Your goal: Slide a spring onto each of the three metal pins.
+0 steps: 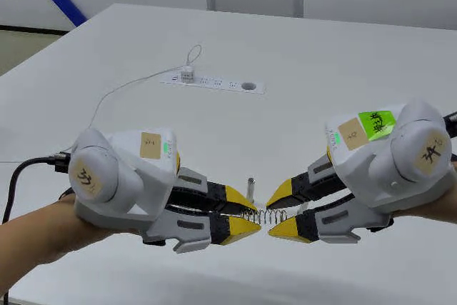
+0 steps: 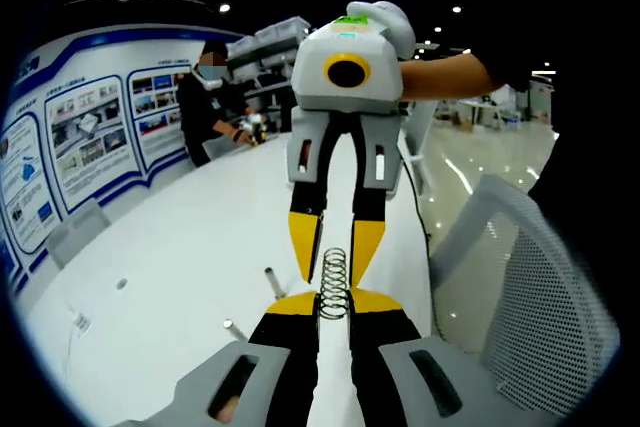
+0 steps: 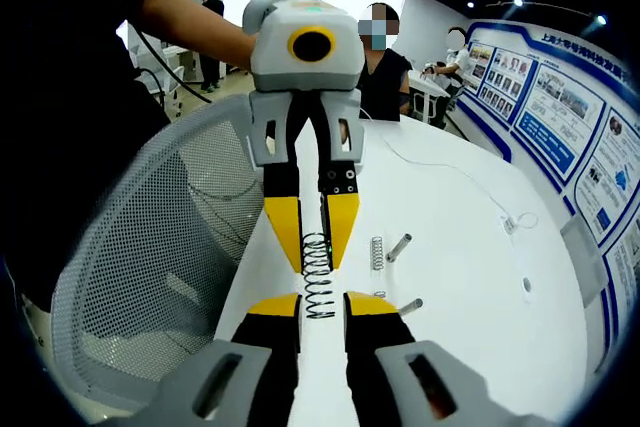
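The spring (image 1: pixel 268 216) hangs level in the air just in front of the upright pin (image 1: pixel 250 188), strung between the two grippers. The left gripper (image 1: pixel 255 216) has its yellow jaws set close on the spring end nearest the pin, and that looks like the grip carrying it. The right gripper (image 1: pixel 272 218) sits just right of the pin, jaws parted wider than the coil, the far end lying between them with no clear pinch. Here's the danger: the spring lies sideways while the pin points straight up, so it has to be tipped on end before it can go over the top. Squeeze too hard in a handover and a coil like this could buckle or shoot out; release too early and it could drop and roll away from the pin. Both grippers sit low beside the pin, so a careless swing could knock it. In the right gripper view a second spring (image 3: pixel 377 252) lies on the table just beside a pin (image 3: pixel 398 246); whether that is the same pin, I cannot tell.
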A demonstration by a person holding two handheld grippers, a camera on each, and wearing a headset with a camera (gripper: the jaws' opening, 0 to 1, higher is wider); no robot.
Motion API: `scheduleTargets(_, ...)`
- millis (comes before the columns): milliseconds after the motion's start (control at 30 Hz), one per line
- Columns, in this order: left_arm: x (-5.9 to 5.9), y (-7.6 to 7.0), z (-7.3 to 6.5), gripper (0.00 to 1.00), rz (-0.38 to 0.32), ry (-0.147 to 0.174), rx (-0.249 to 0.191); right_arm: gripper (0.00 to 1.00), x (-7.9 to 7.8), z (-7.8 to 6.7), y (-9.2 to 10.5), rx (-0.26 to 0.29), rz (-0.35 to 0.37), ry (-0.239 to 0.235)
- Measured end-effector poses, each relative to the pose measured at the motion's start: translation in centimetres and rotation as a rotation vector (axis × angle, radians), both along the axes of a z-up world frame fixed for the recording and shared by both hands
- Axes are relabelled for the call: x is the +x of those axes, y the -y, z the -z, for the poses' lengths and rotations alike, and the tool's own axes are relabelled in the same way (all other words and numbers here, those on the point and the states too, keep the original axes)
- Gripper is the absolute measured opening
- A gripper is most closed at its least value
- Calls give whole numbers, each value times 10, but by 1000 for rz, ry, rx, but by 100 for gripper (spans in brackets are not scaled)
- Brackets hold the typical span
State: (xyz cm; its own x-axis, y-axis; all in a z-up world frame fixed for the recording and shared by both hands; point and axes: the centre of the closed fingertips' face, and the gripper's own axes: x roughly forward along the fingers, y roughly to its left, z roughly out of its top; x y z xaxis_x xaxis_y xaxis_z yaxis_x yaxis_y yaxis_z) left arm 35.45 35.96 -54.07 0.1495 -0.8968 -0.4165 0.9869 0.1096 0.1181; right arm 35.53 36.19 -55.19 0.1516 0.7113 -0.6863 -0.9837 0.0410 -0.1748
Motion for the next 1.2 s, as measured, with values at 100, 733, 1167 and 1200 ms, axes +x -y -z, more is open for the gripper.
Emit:
scheduleTargets(100,1,-2,0,10,-8,0,0,16,1,0,2,3,8,-5)
scheduleTargets(733,4,-2,0,10,-16,7,5,11,0,-27,-1,157,43,-68)
scheduleTargets(1167,6,2,0,10,-31,6,0,11,-2,-52,-25,300,44,-94)
scheduleTargets(1200,6,3,-1,10,-33,7,-2,11,-2,-53,-27,298,44,-92)
